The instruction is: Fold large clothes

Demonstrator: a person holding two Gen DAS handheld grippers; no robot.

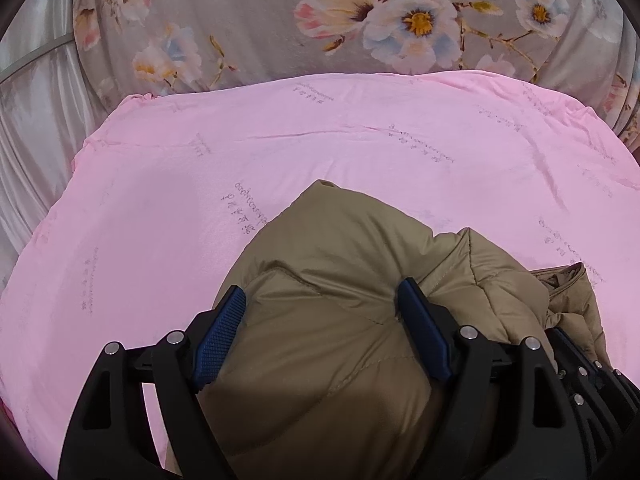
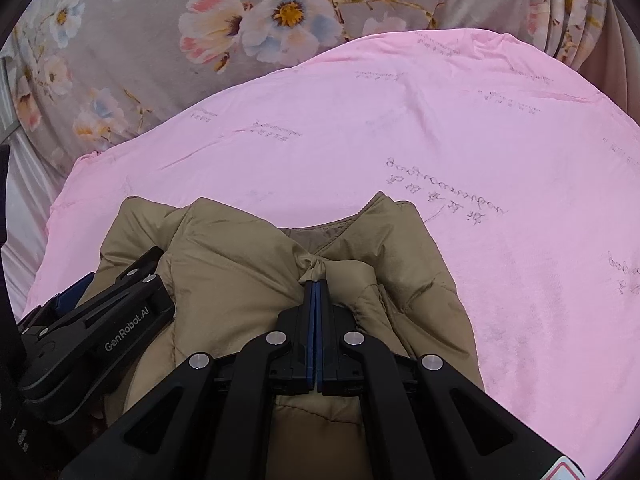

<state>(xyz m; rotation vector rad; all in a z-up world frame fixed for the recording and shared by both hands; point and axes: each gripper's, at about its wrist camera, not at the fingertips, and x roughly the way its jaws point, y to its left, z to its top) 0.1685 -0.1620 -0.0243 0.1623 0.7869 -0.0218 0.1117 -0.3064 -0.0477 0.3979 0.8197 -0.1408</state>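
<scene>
On the pink sheet (image 1: 360, 152) lies one bunched tan jacket (image 1: 340, 280); the left gripper (image 1: 320, 308), spread over a puffy fold, may skid off the slick padding, while the right gripper (image 2: 315, 284), pinching only a small tuft, may lose it when lifted; two grippers in all.

left gripper (image 1: 320, 312): fingers spread wide, angled downward, straddling a bulge of the padded tan jacket (image 1: 320, 360), pads alongside the fabric | right gripper (image 2: 315, 286): fingers closed tight together, angled downward, pinching a small gathered tuft of the jacket at the tips
</scene>
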